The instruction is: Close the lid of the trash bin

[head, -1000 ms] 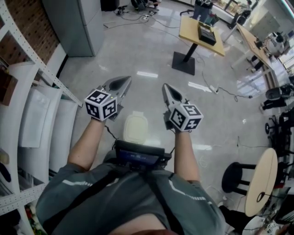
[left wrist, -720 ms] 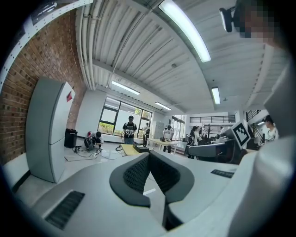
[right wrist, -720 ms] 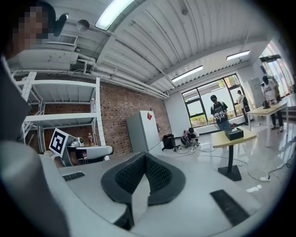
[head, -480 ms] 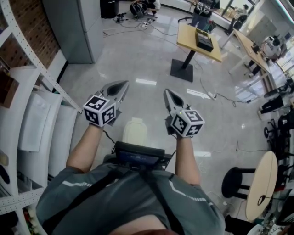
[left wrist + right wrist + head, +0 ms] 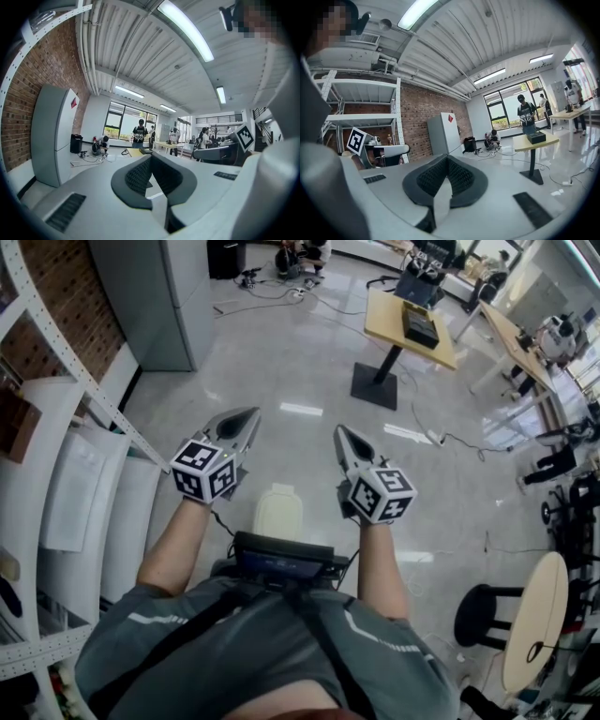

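Observation:
A cream-white trash bin [image 5: 278,509] stands on the floor straight below me, between my two forearms; I see only its rounded top, and its lower part is hidden behind the black device on my chest. My left gripper [image 5: 246,415] is held in the air up and left of the bin, jaws together, holding nothing. My right gripper [image 5: 340,431] hangs up and right of it, also shut and empty. Both point away from me over the floor. In the left gripper view the gripper [image 5: 151,158] has its pads meeting at the tip; the right gripper [image 5: 446,158] looks the same in its own view.
A white metal rack [image 5: 56,343] with white bins [image 5: 70,488] runs along the left. A grey cabinet [image 5: 155,292] stands at the far left. Ahead is a yellow pedestal table [image 5: 408,320] with a black box. A round table [image 5: 534,615] and black stool [image 5: 483,601] are at the right. Cables lie on the floor.
Both grippers stay shut and almost in place, drifting slightly. The head view has shifted a little, so the bin sits a touch lower in the picture.

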